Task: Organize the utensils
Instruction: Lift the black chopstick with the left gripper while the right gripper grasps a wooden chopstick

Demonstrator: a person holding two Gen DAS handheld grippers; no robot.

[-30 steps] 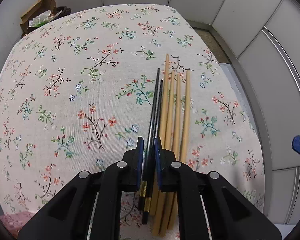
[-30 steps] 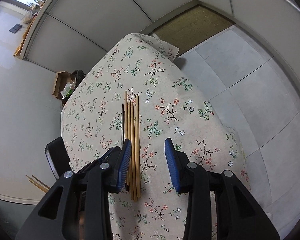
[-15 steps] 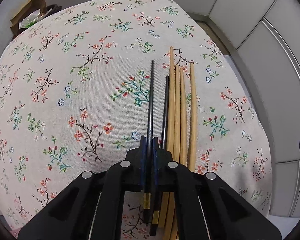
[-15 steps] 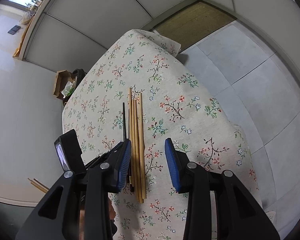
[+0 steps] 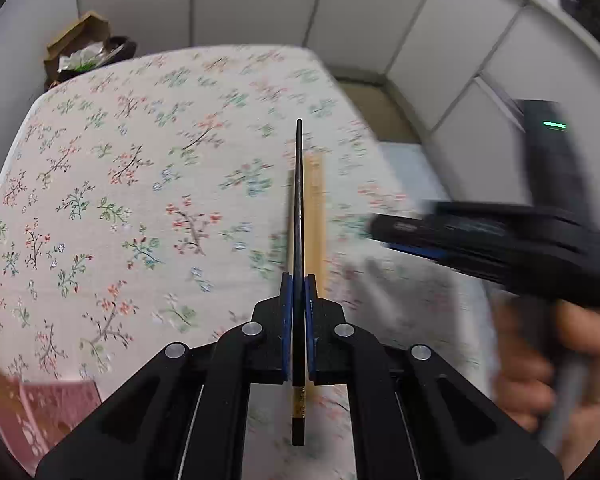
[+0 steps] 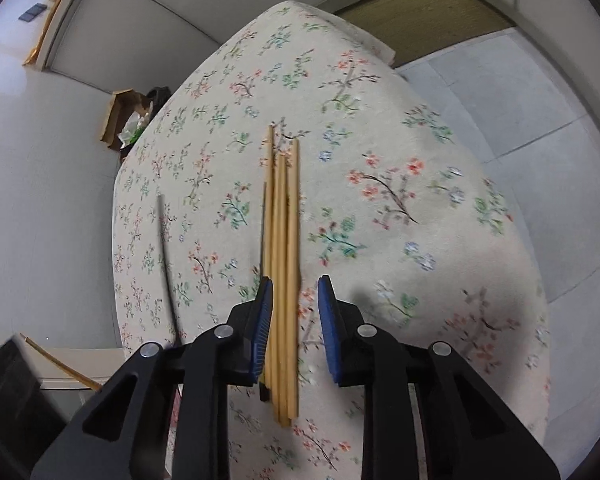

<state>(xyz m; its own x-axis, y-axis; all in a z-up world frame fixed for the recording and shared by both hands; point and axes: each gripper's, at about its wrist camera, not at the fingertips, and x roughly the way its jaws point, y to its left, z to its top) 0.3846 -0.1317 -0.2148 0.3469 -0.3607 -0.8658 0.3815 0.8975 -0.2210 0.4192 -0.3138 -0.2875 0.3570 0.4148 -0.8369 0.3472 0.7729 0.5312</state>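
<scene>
While the left gripper (image 5: 298, 294) stands clamped on one black chopstick (image 5: 298, 216), carried clear above the floral tablecloth (image 5: 140, 184), the remaining stock lies as follows.

Item: wooden chopsticks (image 6: 282, 248), a tight bundle flat on the cloth, one further dark stick along the bundle's left edge, mostly hidden.

Item: right gripper (image 6: 294, 320), jaws lately closing, now narrow and straddling the bundle's near end; pads not yet pressing, nothing held.

Handling note, as judgement: sort by kind. Keep the black stick level and away from the bundle so its tip does not scatter it; centre the right pads before squeezing, lest sticks splay or roll.
</scene>
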